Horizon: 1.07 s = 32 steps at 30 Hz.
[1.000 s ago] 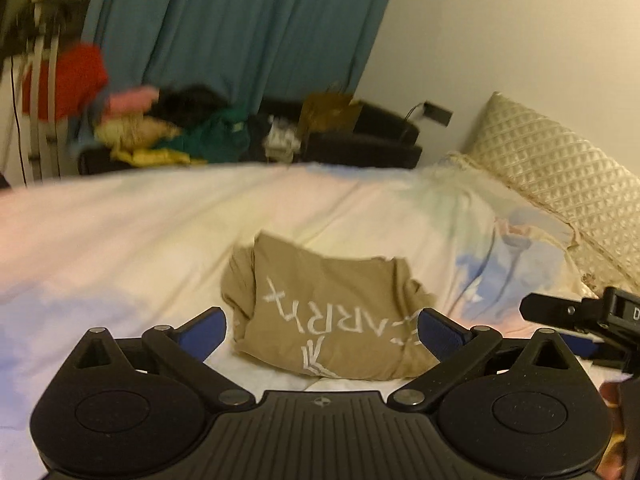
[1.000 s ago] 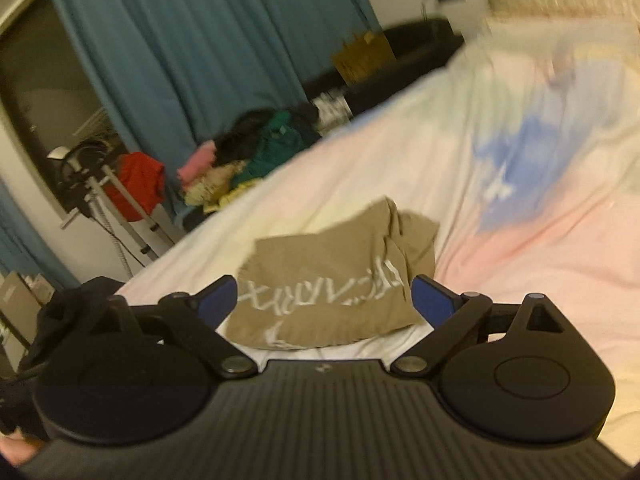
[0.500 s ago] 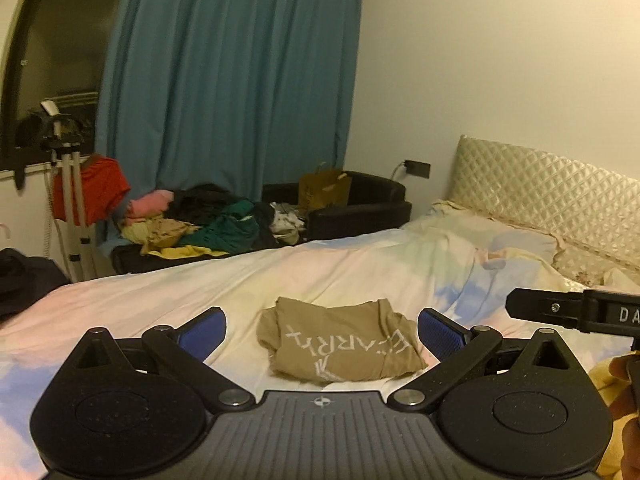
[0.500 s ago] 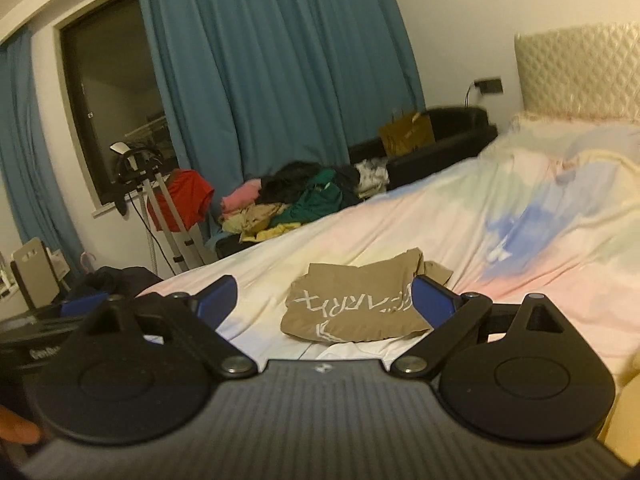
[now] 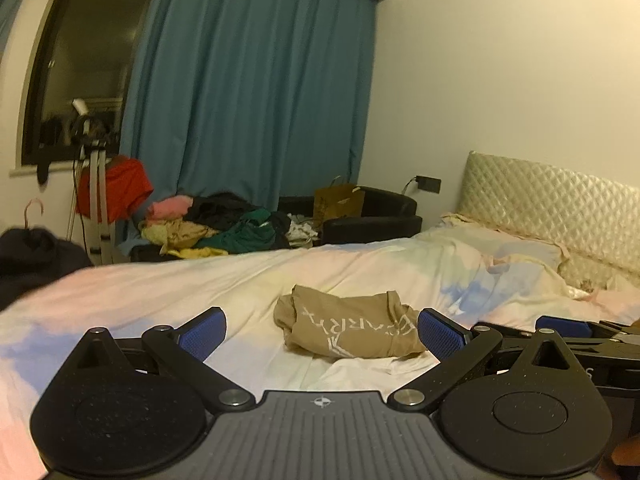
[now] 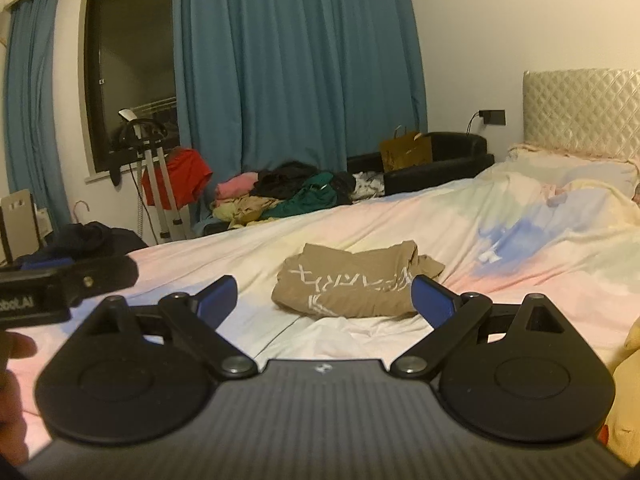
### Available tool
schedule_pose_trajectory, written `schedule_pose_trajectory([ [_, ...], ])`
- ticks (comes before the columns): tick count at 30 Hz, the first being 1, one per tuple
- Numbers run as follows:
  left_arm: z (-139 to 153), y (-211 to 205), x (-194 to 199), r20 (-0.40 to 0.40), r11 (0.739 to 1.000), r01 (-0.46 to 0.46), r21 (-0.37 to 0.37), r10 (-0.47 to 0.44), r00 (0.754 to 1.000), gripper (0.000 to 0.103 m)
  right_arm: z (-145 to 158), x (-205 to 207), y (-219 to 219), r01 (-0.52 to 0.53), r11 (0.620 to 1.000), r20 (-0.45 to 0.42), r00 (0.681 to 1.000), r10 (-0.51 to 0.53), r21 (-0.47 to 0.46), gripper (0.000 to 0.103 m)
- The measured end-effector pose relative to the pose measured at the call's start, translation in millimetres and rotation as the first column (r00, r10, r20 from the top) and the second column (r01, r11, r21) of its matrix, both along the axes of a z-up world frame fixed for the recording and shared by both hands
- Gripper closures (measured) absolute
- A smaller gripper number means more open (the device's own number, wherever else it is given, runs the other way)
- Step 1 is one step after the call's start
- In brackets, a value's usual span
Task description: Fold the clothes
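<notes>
A tan T-shirt (image 5: pixel 352 330) with white lettering lies folded into a compact bundle on the pastel bedsheet (image 5: pixel 160 292). It shows in the right wrist view too, as the tan T-shirt (image 6: pixel 352 286) on the bedsheet (image 6: pixel 540 280). My left gripper (image 5: pixel 322 330) is held back from the shirt, open, with nothing between its blue pads. My right gripper (image 6: pixel 324 296) is likewise open and empty, well short of the shirt. Each gripper's body appears at the edge of the other's view.
A heap of loose clothes (image 5: pixel 216 228) lies on a dark sofa (image 5: pixel 372 216) beyond the bed, under blue curtains (image 5: pixel 248 100). A stand with a red garment (image 5: pixel 116 192) is at the left. The quilted headboard (image 5: pixel 560 200) and pillows are at the right.
Both grippers have lifted and drawn back from the shirt, so it looks smaller and farther away. The views have levelled to show the room. The shirt has stayed put.
</notes>
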<state>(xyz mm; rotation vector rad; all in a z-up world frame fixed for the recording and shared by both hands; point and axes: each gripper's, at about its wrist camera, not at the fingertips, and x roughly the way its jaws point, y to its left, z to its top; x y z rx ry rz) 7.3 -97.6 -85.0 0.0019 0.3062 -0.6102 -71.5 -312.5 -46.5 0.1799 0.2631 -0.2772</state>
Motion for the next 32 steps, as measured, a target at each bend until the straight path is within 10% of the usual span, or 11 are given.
schedule_pose_trajectory([
  [32,-10,16,6,-0.061,0.999,-0.006,0.039,0.009,0.998,0.000,-7,-2,12,0.032,0.998,-0.020,0.999,-0.033,-0.056,0.008],
])
